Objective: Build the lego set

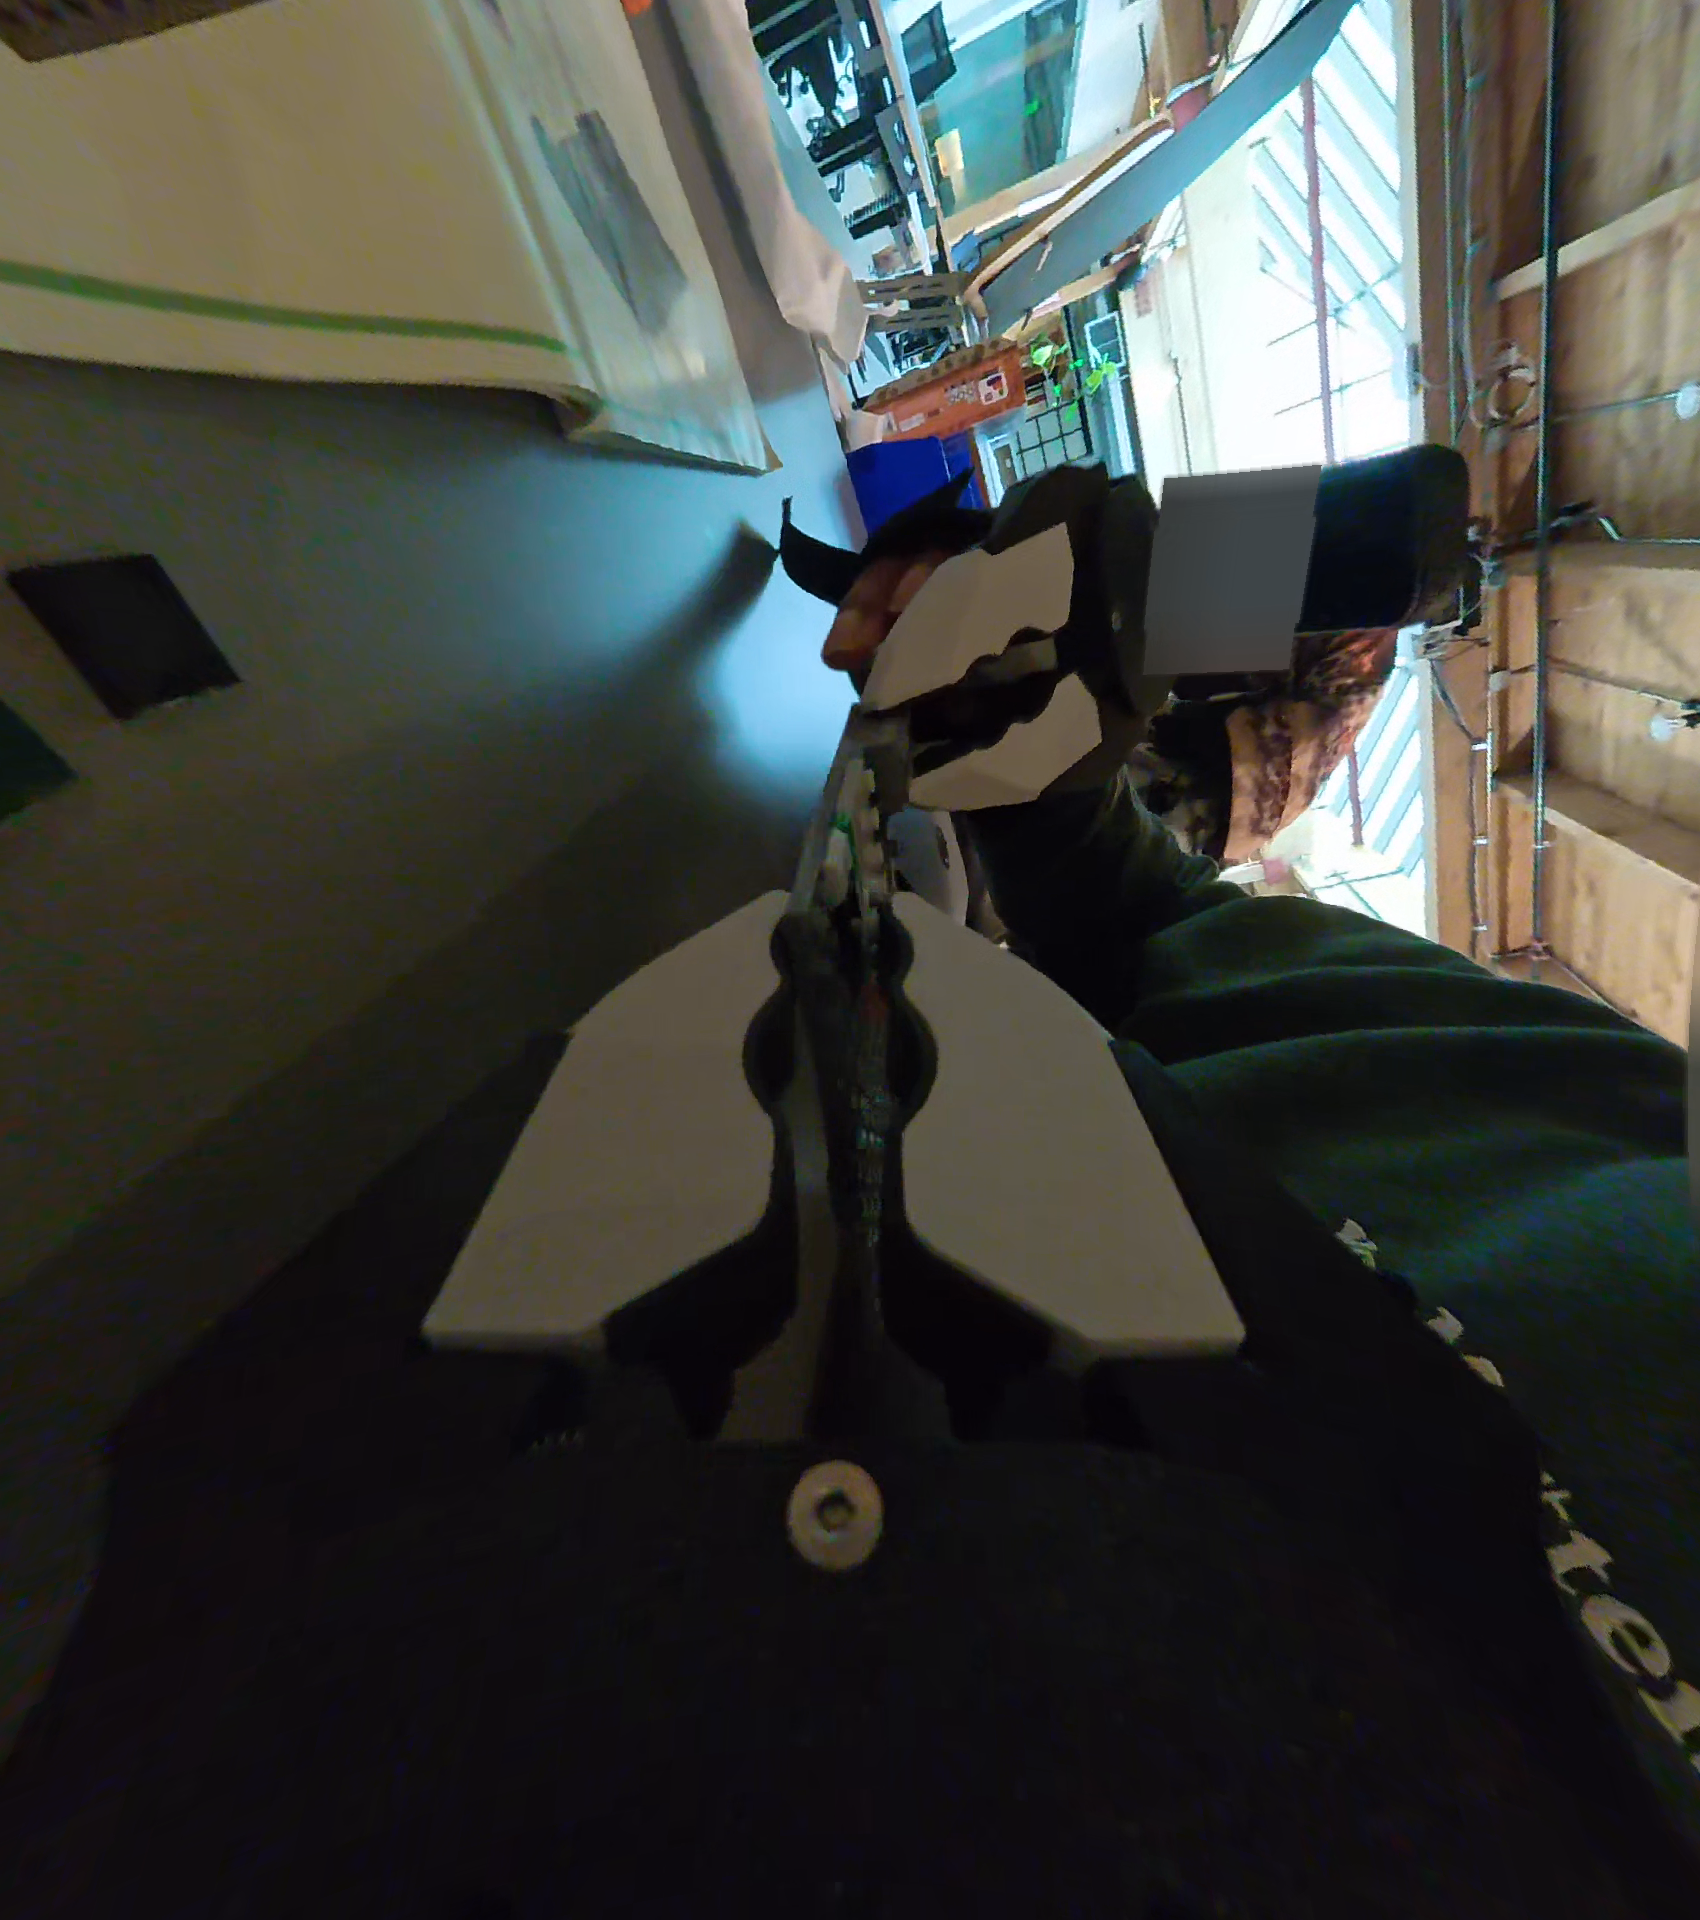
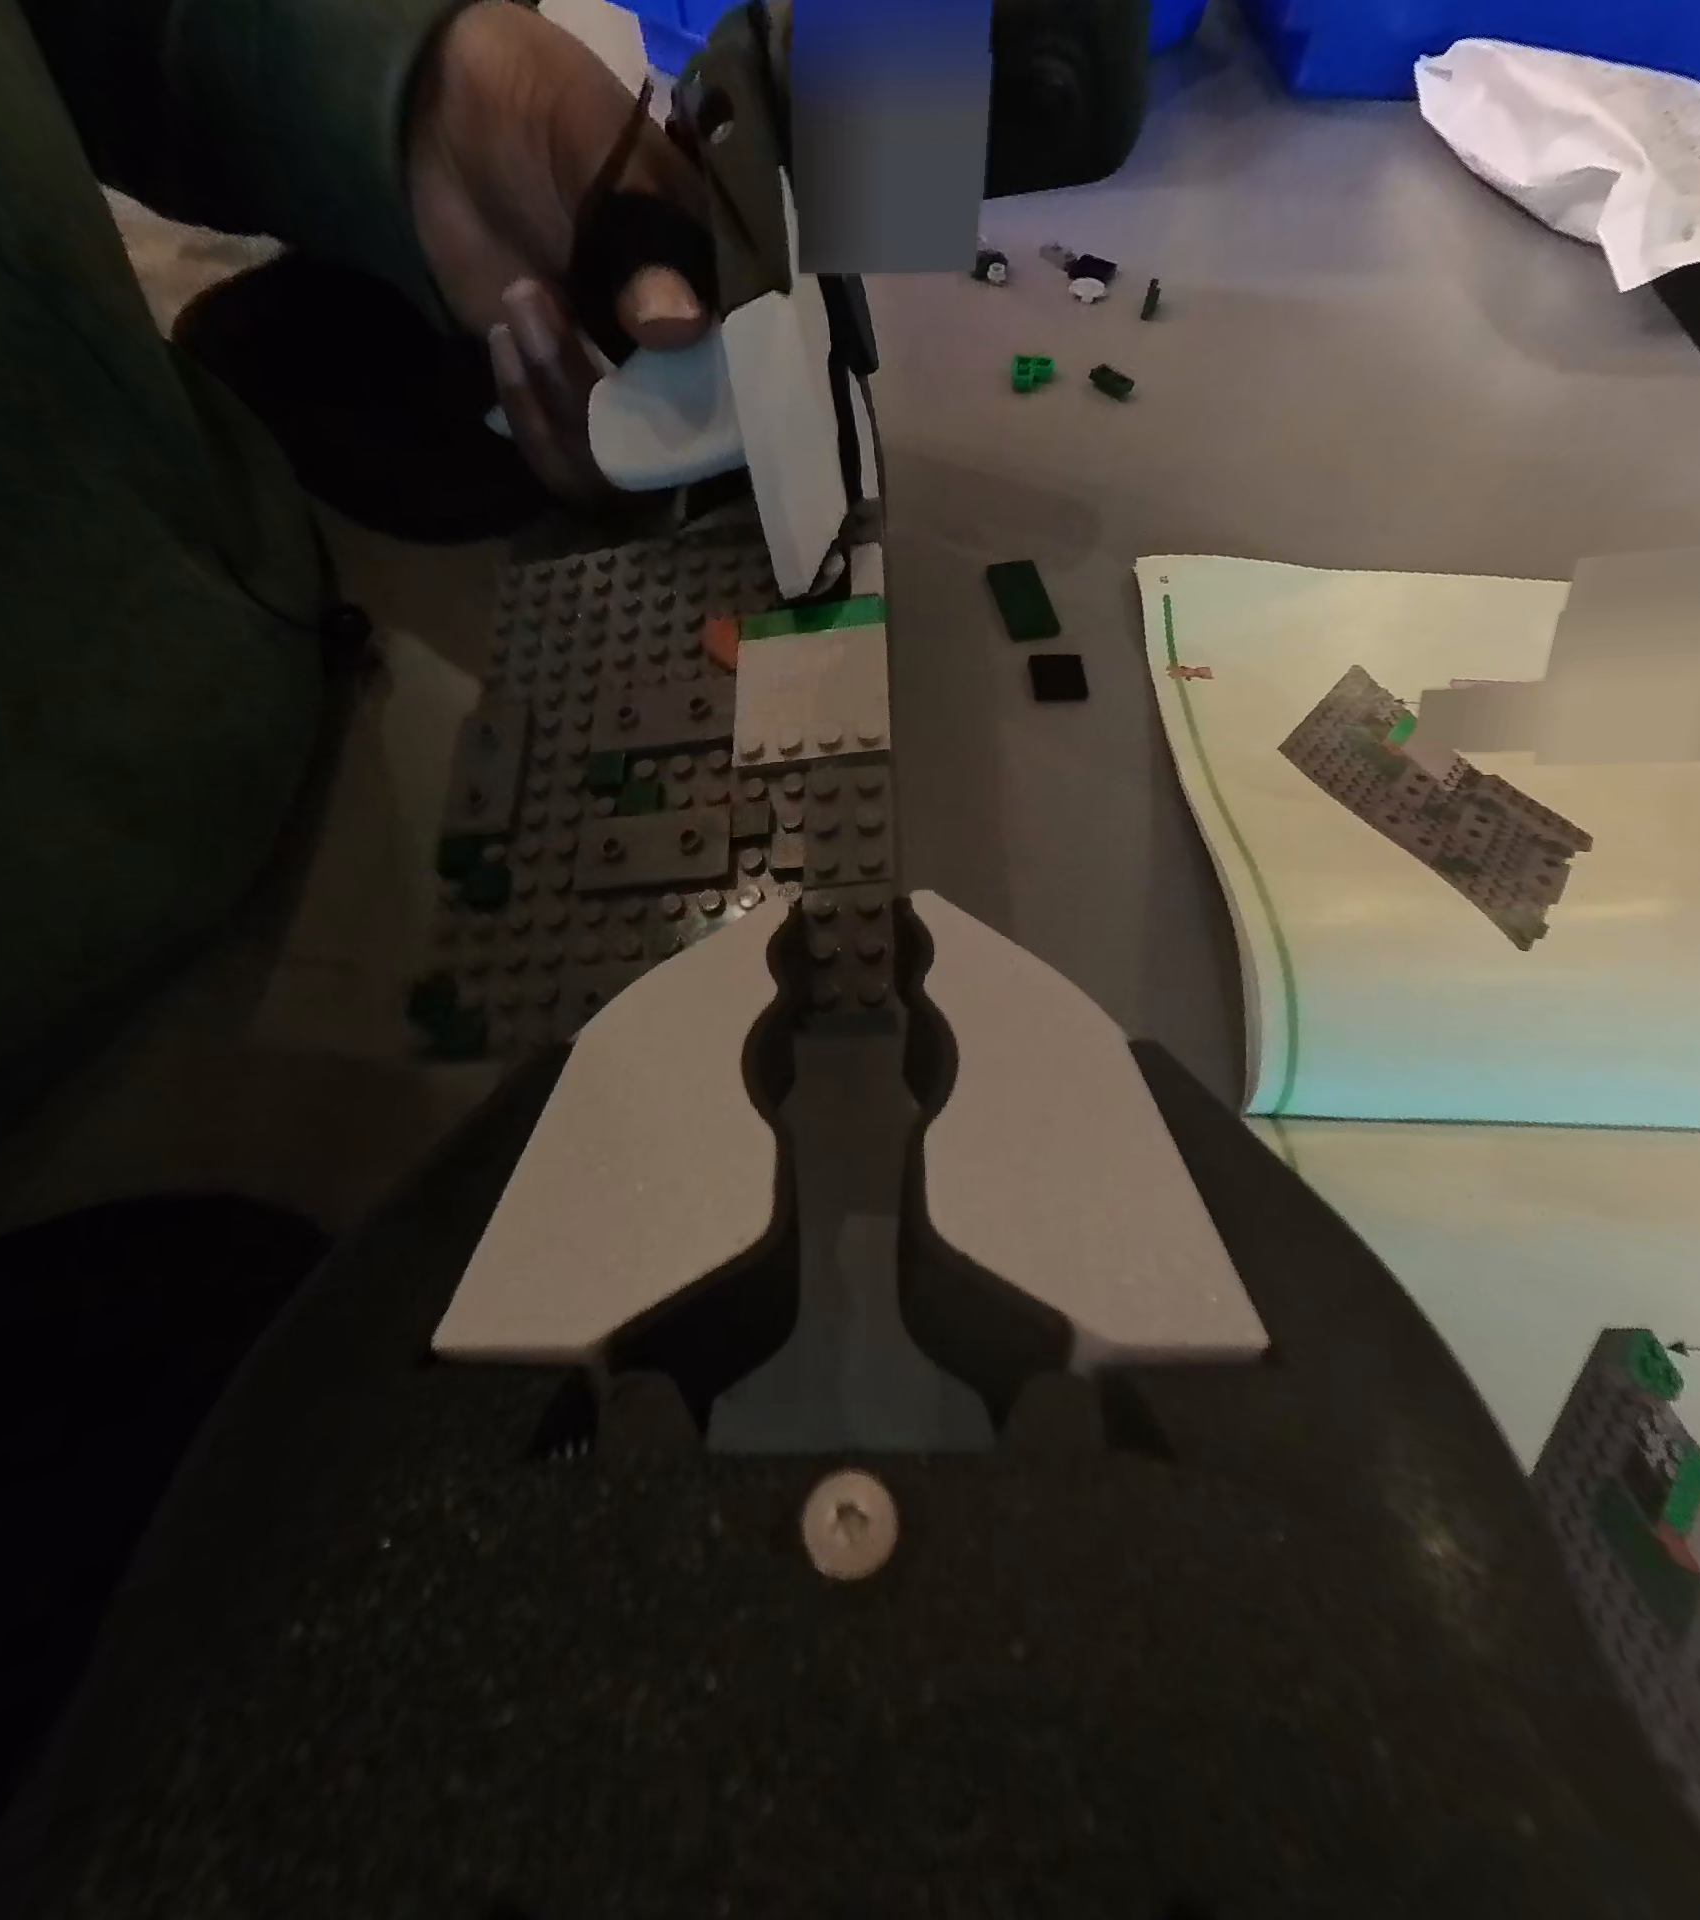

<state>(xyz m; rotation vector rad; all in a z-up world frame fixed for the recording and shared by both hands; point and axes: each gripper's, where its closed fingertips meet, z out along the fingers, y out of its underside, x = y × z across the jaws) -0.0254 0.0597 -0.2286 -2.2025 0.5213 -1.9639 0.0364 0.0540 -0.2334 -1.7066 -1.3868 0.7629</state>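
Note:
A dark grey Lego baseplate (image 2: 565, 727) carries a white plate (image 2: 810, 696), a bright green piece (image 2: 815, 618), a small orange piece (image 2: 724, 636) and dark green bits. My right gripper (image 2: 851, 914) is shut on its near edge. My left gripper (image 2: 830, 577) is shut on its far edge, by the white and green pieces. In the left wrist view the baseplate (image 1: 851, 800) shows edge-on, running from my left gripper (image 1: 841, 914) to my right gripper (image 1: 971, 691). The plate is held off the grey table (image 2: 1012, 499).
An open instruction booklet (image 2: 1448, 883) lies to the right. A dark green tile (image 2: 1022, 613) and a black tile (image 2: 1057, 677) lie beside it. Small green pieces (image 2: 1031, 372) and other bits (image 2: 1085, 272) lie farther off. A white paper bag (image 2: 1604, 156) sits at the back right. My right fingertips sit around 7 centimetres from my left ones. The black tile (image 2: 1057, 677) sits 9 centimetres or so from the ends of my left fingers. It turns up in the left wrist view (image 1: 122, 634) as well.

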